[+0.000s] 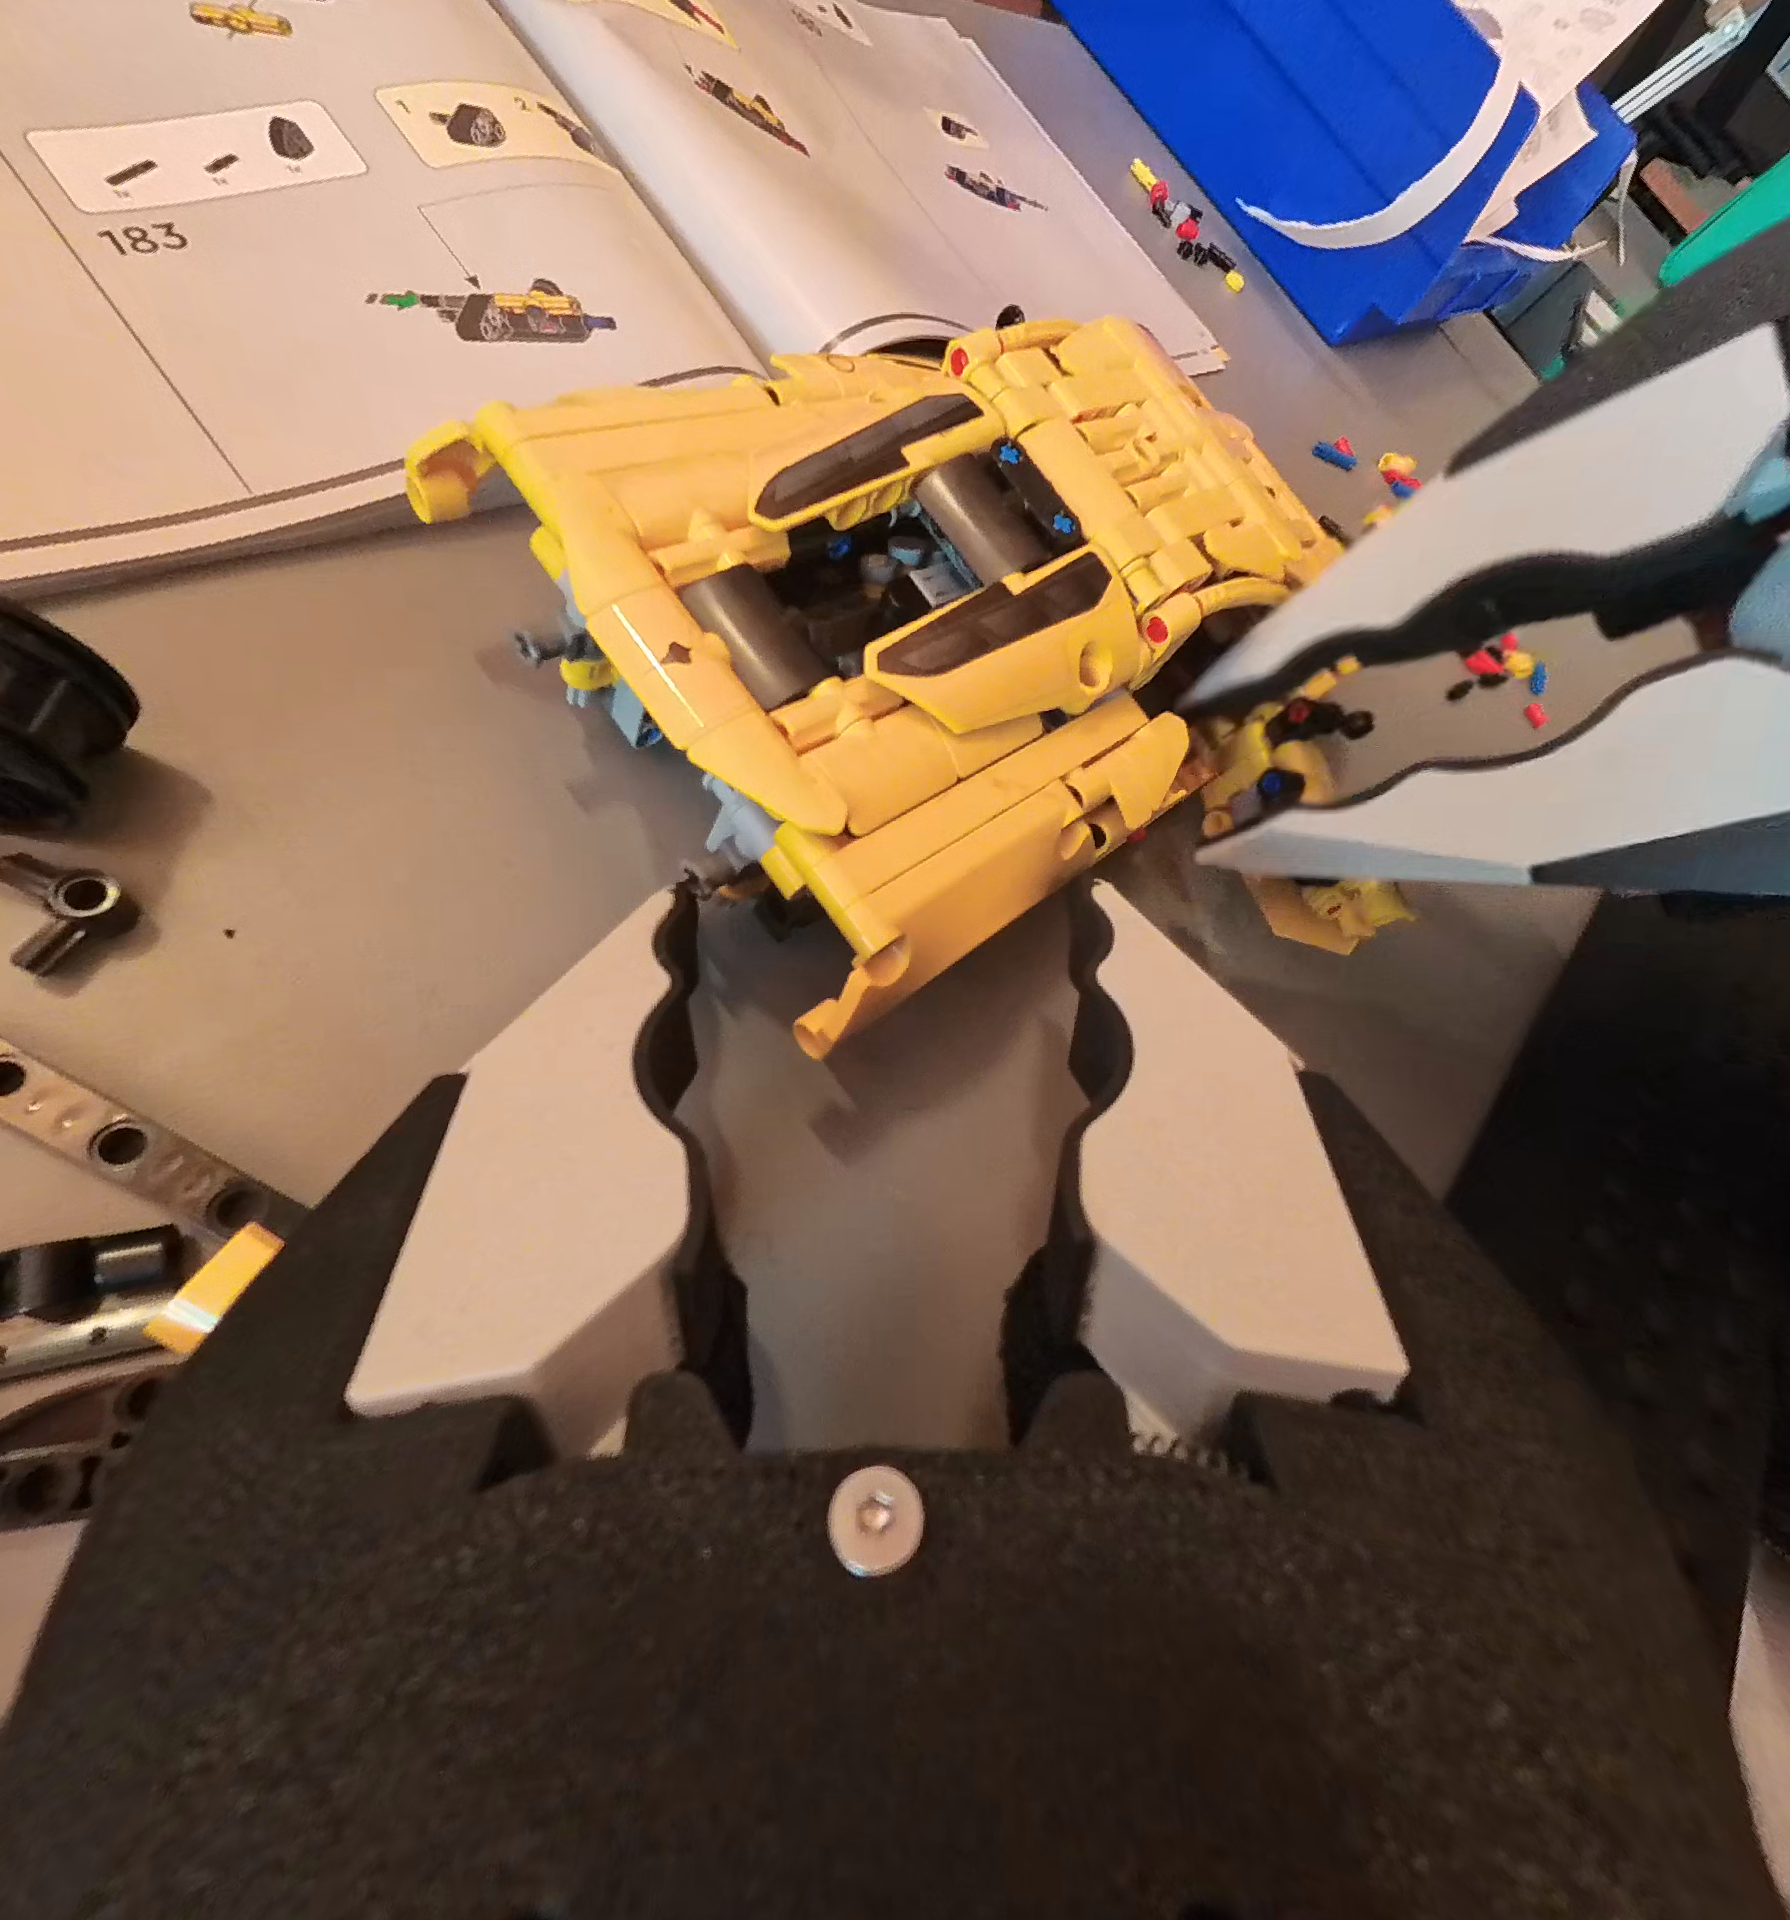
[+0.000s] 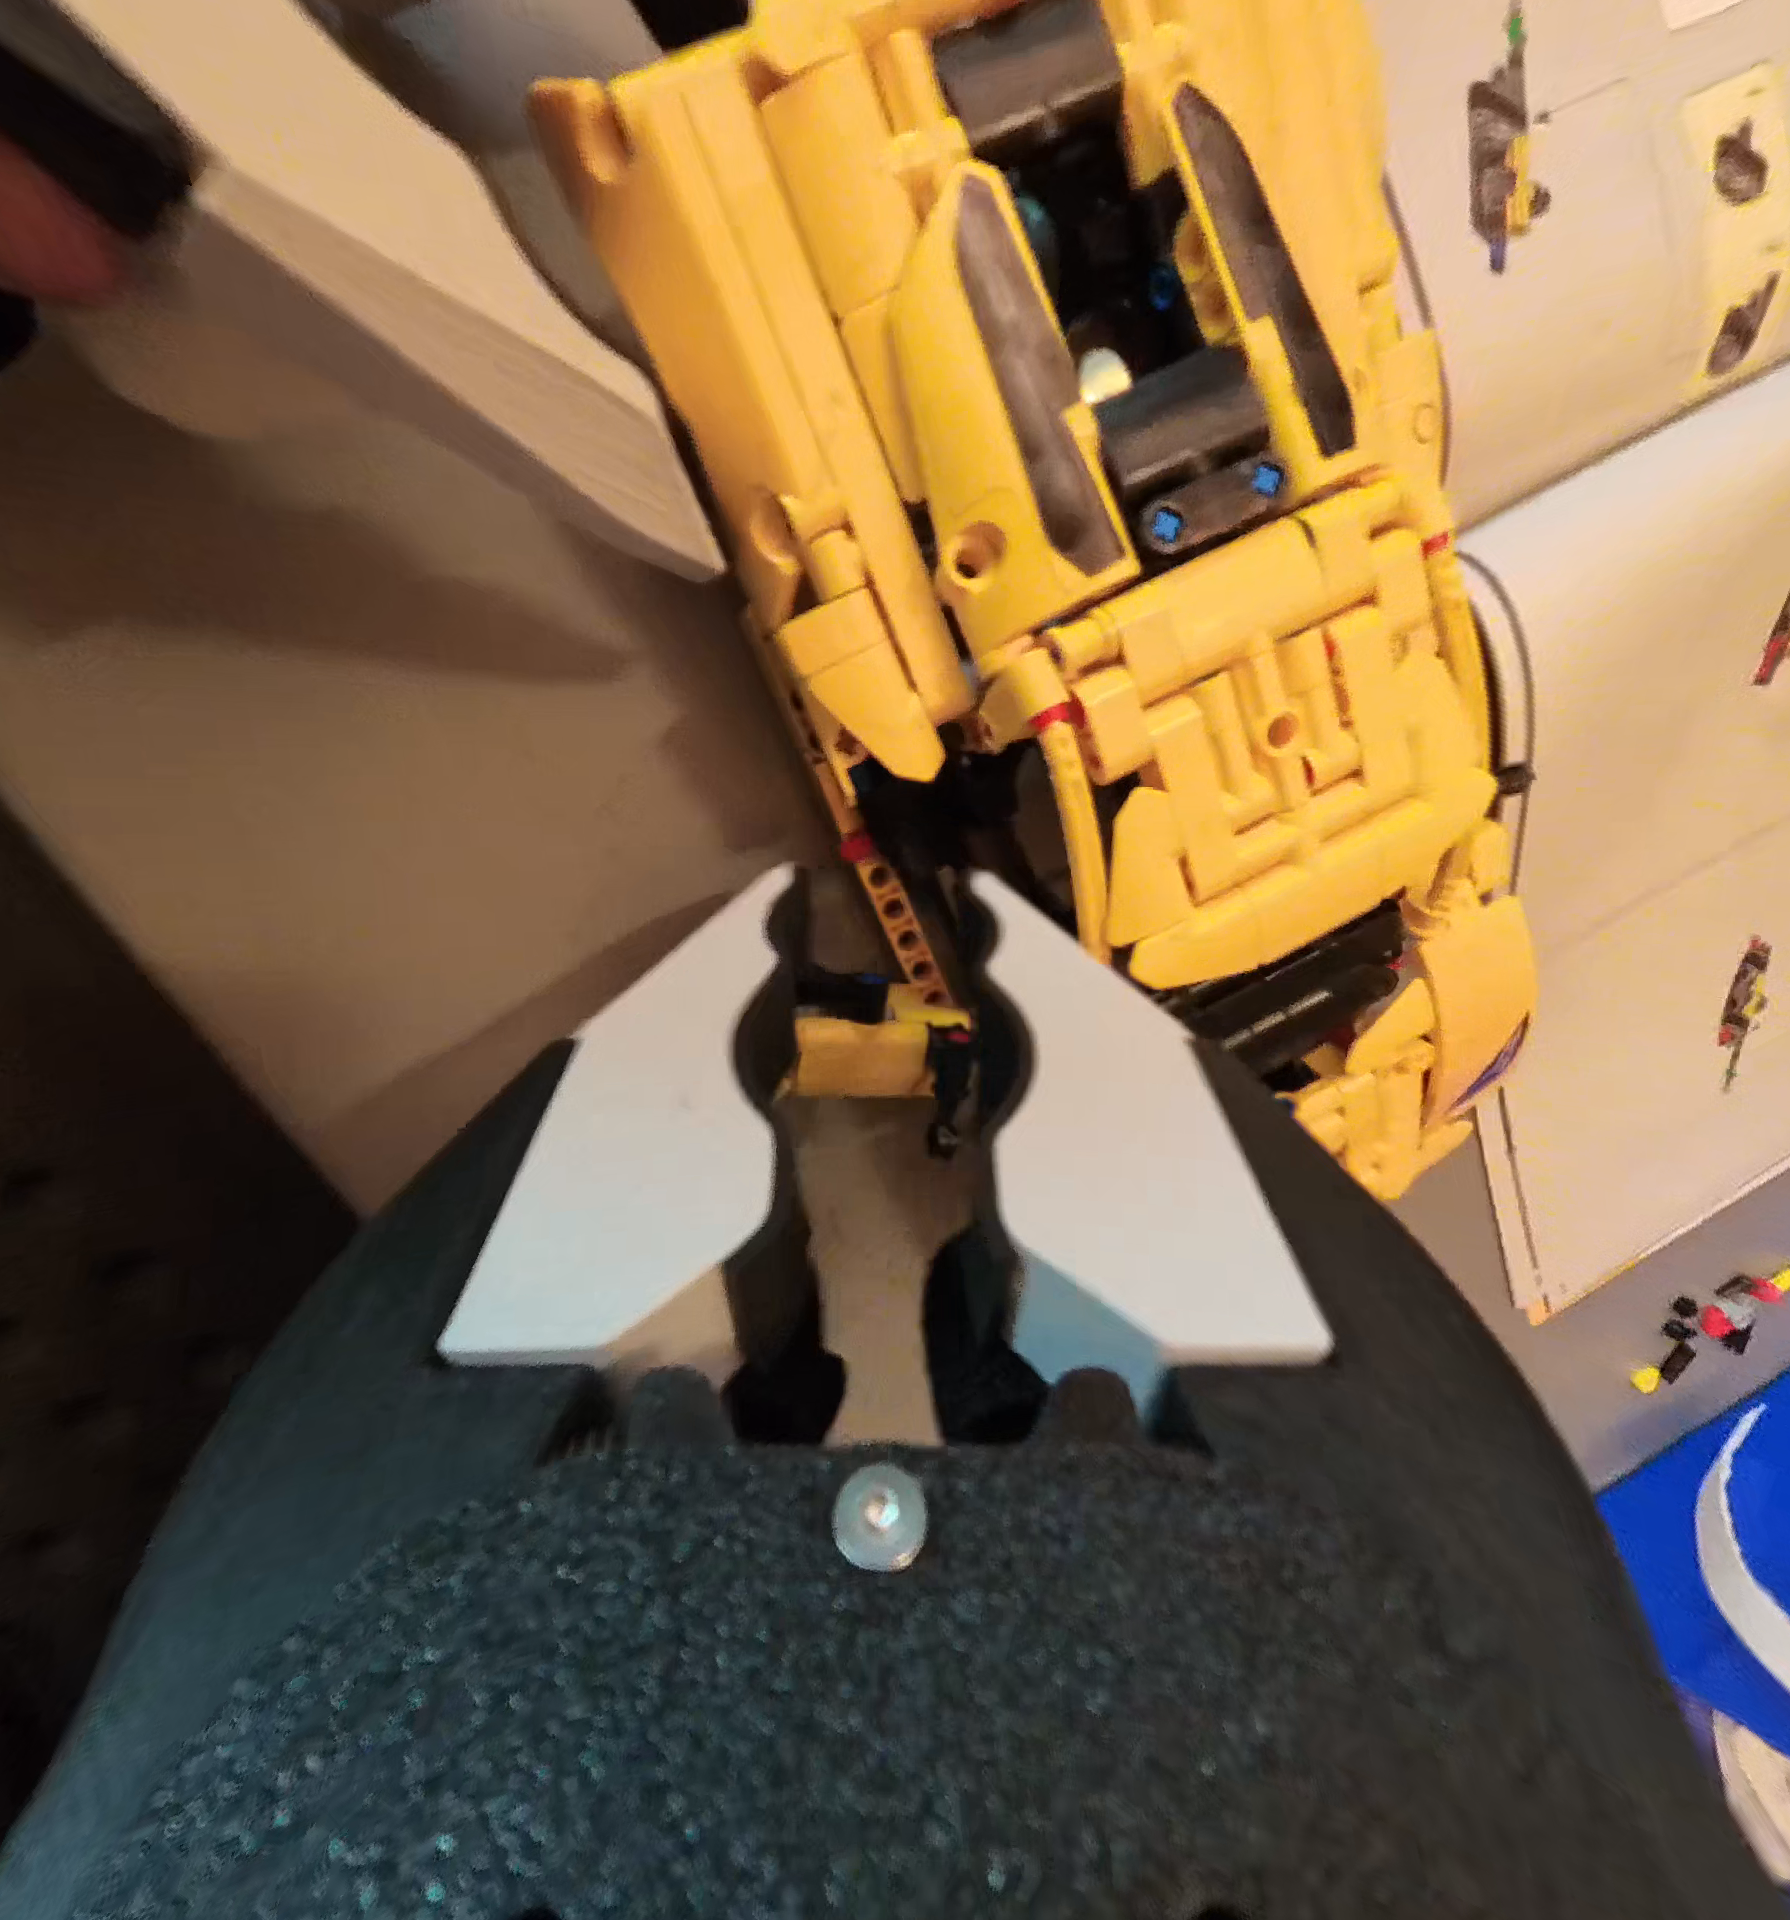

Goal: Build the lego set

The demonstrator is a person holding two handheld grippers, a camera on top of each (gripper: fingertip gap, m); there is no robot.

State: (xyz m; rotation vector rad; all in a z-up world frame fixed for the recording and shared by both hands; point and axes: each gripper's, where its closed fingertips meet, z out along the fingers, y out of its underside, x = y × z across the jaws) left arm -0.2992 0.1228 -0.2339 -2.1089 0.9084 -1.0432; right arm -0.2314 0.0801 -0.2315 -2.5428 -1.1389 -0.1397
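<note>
The yellow Lego car (image 1: 870, 644) lies on the grey table (image 1: 351, 883), without wheels. My left gripper (image 1: 886, 894) is spread wide. The car's front corner (image 1: 912, 935) stands between its fingertips (image 1: 1104, 904), and no pad clearly presses on it. In the right wrist view one of its fingers (image 2: 455, 364) lies along the car's side (image 2: 974, 416). My right gripper (image 2: 880, 878) is at the rear wheel arch. It is shut on a yellow and black sub-assembly (image 2: 860, 1055) that joins the car by a holed yellow beam (image 2: 901, 925). This gripper also shows in the left wrist view (image 1: 1187, 779).
An open instruction booklet (image 1: 351, 312) lies behind the car. A blue bin (image 1: 1338, 156) stands at the back right. A black wheel (image 1: 8, 717), a black connector (image 1: 70, 909) and grey beams (image 1: 91, 1132) lie at the left. Small loose parts (image 1: 1187, 223) and yellow pieces (image 1: 1327, 909) lie around. My left gripper is the nearer one to the black connector (image 1: 70, 909): about 8 cm, against 20 cm.
</note>
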